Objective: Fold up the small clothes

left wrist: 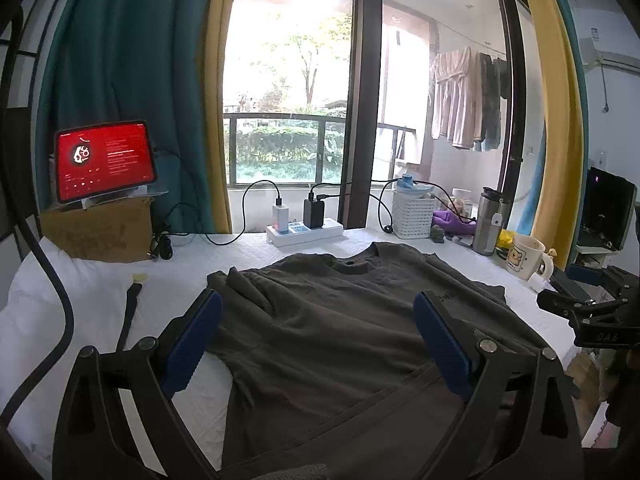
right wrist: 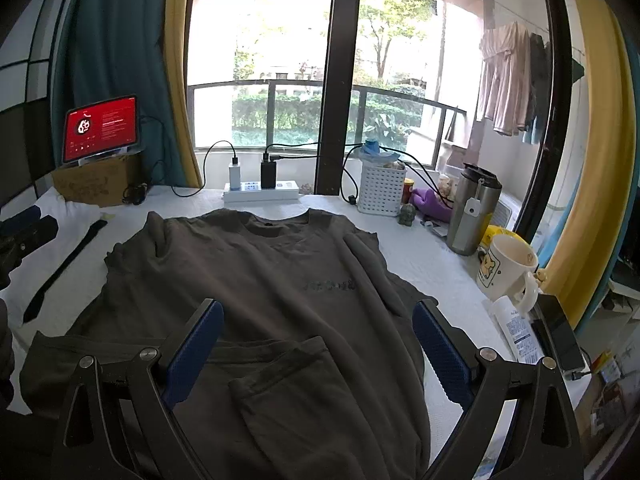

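A dark olive cotton T-shirt [right wrist: 260, 280] lies spread across the white quilted tabletop [right wrist: 420, 252] at frame centre, sleeves folded inward; left gripper [left wrist: 318, 340] and right gripper [right wrist: 318, 344] hover over it, fingers wide apart and empty, likely ready for folding.

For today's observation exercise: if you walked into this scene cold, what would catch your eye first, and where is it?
First, the dark grey T-shirt spread flat on the white bed cover, neckline toward the window, with both open grippers, left gripper and right gripper, poised over its near end. Next, the glowing red tablet propped on a cardboard box at the far left. Then the cartoon mug at the right edge.
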Action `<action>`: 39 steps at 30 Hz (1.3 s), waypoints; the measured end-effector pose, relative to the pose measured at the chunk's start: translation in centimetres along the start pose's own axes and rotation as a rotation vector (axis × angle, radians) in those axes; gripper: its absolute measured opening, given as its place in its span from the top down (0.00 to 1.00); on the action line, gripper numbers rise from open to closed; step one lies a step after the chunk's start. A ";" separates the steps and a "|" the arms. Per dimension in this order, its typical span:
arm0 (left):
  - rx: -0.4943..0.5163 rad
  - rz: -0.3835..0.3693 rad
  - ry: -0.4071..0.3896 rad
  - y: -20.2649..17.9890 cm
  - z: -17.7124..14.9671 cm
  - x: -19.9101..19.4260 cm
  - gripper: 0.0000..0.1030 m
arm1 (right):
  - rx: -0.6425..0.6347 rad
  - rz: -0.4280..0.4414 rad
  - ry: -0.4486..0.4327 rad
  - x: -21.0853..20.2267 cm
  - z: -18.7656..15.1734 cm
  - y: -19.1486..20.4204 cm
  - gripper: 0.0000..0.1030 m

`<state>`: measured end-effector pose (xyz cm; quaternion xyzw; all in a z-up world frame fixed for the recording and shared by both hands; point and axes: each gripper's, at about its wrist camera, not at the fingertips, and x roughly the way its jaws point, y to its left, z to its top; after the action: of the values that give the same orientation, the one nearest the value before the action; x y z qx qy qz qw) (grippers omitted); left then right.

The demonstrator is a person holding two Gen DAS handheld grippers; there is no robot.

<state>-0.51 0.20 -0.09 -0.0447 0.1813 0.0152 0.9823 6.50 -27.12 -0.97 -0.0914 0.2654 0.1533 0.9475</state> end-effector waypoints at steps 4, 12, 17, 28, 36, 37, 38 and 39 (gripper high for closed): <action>-0.020 -0.013 0.006 0.5 0.0 0.0 0.07 | 0.000 -0.001 -0.001 0.0 0.1 0.1 0.06; -0.020 -0.024 0.015 0.4 0.1 0.1 0.07 | -0.002 0.003 -0.003 -0.1 0.1 0.1 0.06; -0.020 -0.029 0.020 0.3 0.1 0.2 0.07 | -0.004 0.006 -0.004 -0.1 0.3 0.3 0.06; -0.016 -0.023 0.013 0.3 0.1 0.1 0.07 | -0.004 0.007 -0.004 0.0 0.4 0.4 0.06; -0.010 -0.027 0.016 0.1 0.1 0.1 0.07 | -0.007 0.010 -0.004 0.0 0.4 0.5 0.06; -0.009 -0.027 0.016 0.1 0.1 0.1 0.07 | -0.007 0.010 -0.004 0.0 0.4 0.6 0.06; -0.009 -0.027 0.016 0.1 0.1 0.0 0.07 | -0.007 0.011 -0.005 0.0 0.4 0.5 0.06; -0.009 -0.027 0.015 0.0 0.1 0.1 0.07 | -0.008 0.010 -0.005 0.0 0.4 0.5 0.06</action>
<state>-0.40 0.25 -0.01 -0.0515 0.1881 0.0026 0.9808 6.45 -26.53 -0.70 -0.0933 0.2632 0.1593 0.9469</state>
